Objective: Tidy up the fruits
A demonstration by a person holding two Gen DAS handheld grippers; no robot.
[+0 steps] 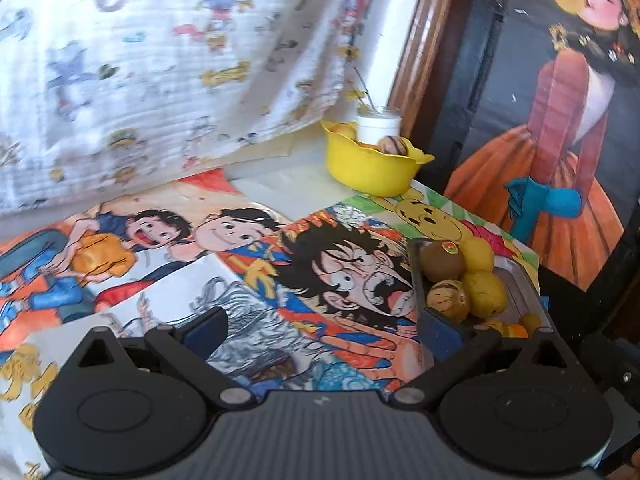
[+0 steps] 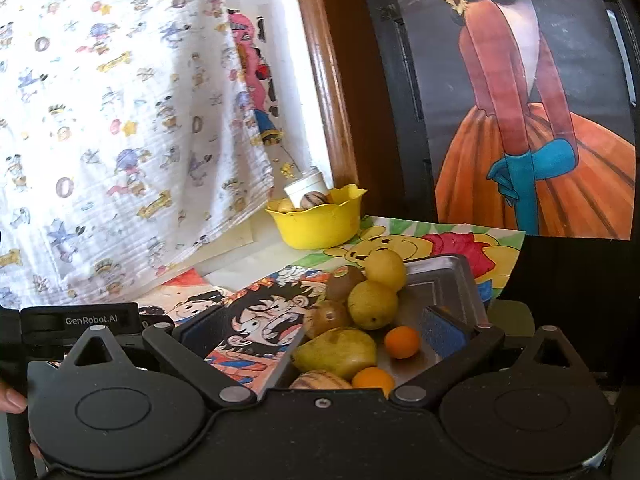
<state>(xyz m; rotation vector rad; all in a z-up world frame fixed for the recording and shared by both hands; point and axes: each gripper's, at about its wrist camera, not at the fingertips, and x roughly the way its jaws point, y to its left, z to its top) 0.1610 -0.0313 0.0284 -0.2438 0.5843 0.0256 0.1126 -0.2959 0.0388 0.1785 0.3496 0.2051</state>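
Metal tray [image 2: 448, 276] on the counter [image 1: 280, 184] holds the fruits [image 2: 372, 304]; a yellow bowl [image 2: 320, 220] stands behind the tray. Both the left tongs [image 1: 320, 332] and the right tongs [image 2: 320, 328] are wide open and empty, near the tray.

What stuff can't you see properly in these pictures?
- Yellow bowl: in both views its wall hides most of what's inside; only fruit tops and a white cup show.
- Metal tray, right wrist view: the right gripper body cuts off its near end and the striped fruit.
- Left wrist view: the left gripper finger covers the tray's near fruit.
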